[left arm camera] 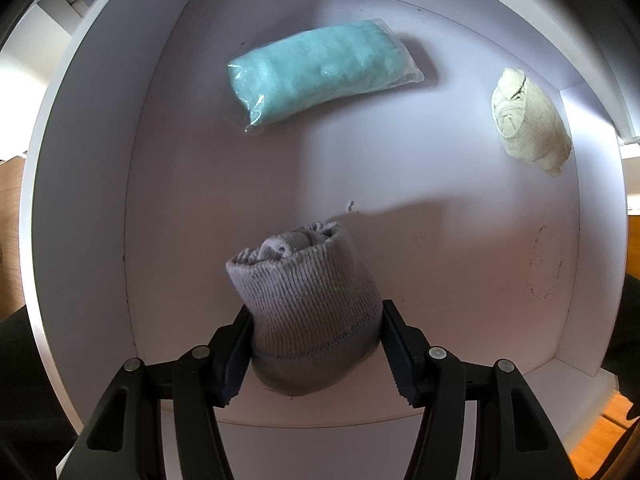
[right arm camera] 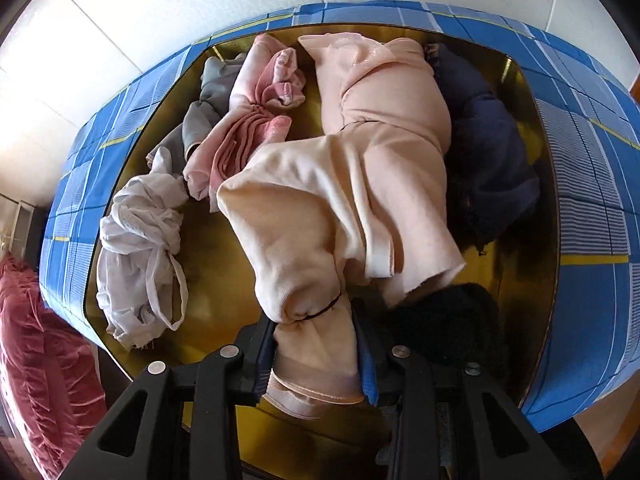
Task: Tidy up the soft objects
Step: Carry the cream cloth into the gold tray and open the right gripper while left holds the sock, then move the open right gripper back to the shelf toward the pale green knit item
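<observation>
The grey sock roll stands on the white drawer floor, long axis pointing away from the camera, pinched low in the left gripper. A teal pack and cream roll already lie there. The right gripper pinches a peach garment in the blue box, where several clothes remain, so I judge the sorting under way.

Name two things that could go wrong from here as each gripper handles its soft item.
The left gripper pinches only the base of the grey rolled sock; it may topple or unroll on release. The right gripper holds just one end of the peach garment, so lifting could drag the pink cloth along.
</observation>
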Available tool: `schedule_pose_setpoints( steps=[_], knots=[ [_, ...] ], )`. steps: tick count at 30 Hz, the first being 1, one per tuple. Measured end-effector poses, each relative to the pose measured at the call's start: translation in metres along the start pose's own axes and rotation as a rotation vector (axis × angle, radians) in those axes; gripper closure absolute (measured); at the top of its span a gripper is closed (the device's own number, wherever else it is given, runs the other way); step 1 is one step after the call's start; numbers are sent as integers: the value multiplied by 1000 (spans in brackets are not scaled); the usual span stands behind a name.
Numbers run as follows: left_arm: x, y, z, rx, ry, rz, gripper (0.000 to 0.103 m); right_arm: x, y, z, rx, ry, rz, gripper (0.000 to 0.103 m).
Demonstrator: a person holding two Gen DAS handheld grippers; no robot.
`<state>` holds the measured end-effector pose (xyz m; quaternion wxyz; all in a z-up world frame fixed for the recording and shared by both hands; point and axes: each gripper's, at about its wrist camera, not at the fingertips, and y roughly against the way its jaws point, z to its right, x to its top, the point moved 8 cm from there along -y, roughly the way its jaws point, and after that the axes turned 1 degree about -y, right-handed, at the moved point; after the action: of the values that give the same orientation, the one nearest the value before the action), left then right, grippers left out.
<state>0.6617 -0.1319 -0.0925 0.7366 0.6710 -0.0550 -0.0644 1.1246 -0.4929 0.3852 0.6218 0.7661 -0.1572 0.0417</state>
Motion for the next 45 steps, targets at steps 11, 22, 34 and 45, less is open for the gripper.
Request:
schedule_pose_setpoints(
  steps=[11, 22, 34, 45],
  knots=[
    [0, 0, 0, -1, 0, 0, 43, -4, 43, -2, -30, 113, 59, 62],
    [0, -2, 1, -1, 8, -3, 43, -56, 99, 2, 136, 236, 227, 62],
    [-4, -3, -7, -22, 25, 6, 43, -190, 61, 20, 172, 475, 227, 62],
    [-10, -3, -13, -9, 26, 0, 43, -238, -91, 92, -131, 416, -108, 61]
  ],
)
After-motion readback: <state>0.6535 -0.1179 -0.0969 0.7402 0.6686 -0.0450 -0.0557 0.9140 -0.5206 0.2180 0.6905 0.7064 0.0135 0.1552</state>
